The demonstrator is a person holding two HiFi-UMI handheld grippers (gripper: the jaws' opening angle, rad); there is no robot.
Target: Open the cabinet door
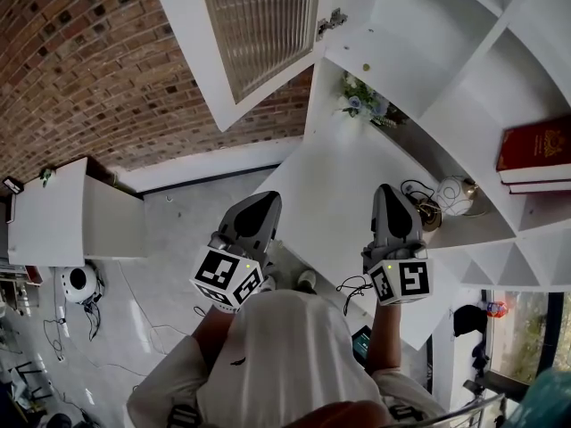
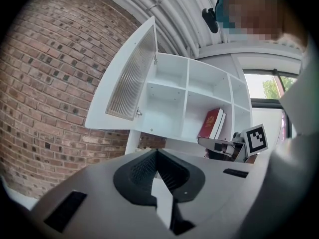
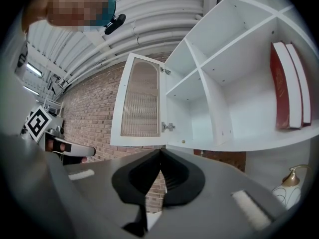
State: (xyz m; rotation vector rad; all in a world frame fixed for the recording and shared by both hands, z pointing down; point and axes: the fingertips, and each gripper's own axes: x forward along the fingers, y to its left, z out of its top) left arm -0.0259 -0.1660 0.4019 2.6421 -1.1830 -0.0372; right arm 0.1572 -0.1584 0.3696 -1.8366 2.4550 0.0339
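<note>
White cabinet door [image 1: 259, 34] stands open, partly cropped.

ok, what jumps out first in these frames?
The cabinet door, with its ribbed glass panel, stands swung wide open toward the brick wall, at the top of the head view. Next, the red book in the white shelves at right. Below, the left gripper and right gripper are both shut and empty.

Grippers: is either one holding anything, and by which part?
Nothing is held. Left gripper and right gripper are both shut and empty, apart from the open cabinet door.
</note>
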